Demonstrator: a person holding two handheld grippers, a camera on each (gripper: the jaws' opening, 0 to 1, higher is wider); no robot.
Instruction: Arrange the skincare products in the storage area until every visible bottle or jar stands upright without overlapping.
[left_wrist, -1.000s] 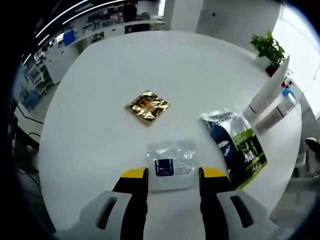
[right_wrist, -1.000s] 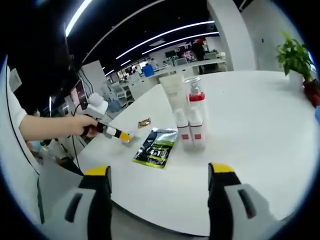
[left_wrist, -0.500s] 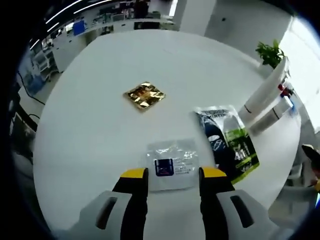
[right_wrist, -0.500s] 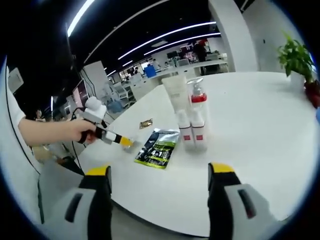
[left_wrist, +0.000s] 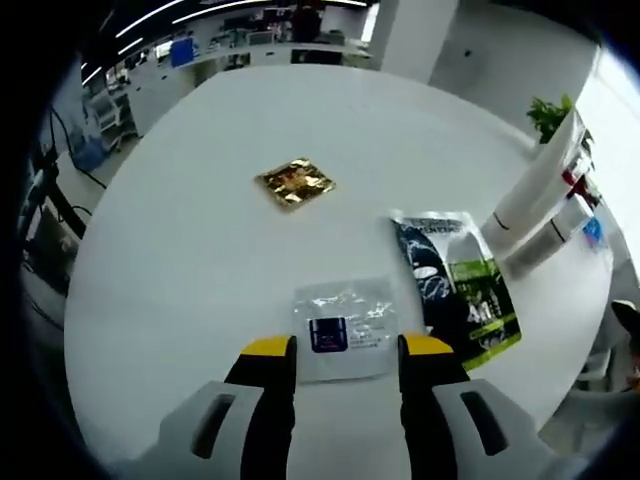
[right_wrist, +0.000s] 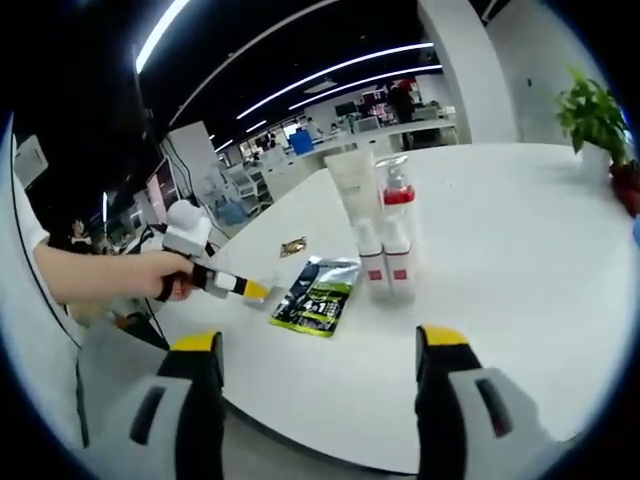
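My left gripper (left_wrist: 347, 348) is open, its yellow-tipped jaws standing on either side of the near edge of a clear sachet (left_wrist: 343, 328) with a dark blue label, flat on the white table (left_wrist: 200, 250). A dark and green sachet (left_wrist: 455, 288) lies to its right and a gold foil sachet (left_wrist: 295, 183) farther off. A white tube (left_wrist: 535, 185) and bottles (left_wrist: 560, 225) stand at the right edge. In the right gripper view the tube (right_wrist: 352, 190), a red-collared pump bottle (right_wrist: 397, 200) and two small white bottles (right_wrist: 383, 262) stand upright together. My right gripper (right_wrist: 320, 342) is open, holding nothing, off the table's near edge.
A hand holds the left gripper (right_wrist: 245, 288) low over the table's left side, beside the green sachet (right_wrist: 318, 293). A potted plant (right_wrist: 590, 115) stands at the far right of the table. Office desks lie beyond the table.
The left gripper view has tilted and shifted a little while the clear sachet stays between the jaws. In the right gripper view the hand with the left gripper has dipped slightly.
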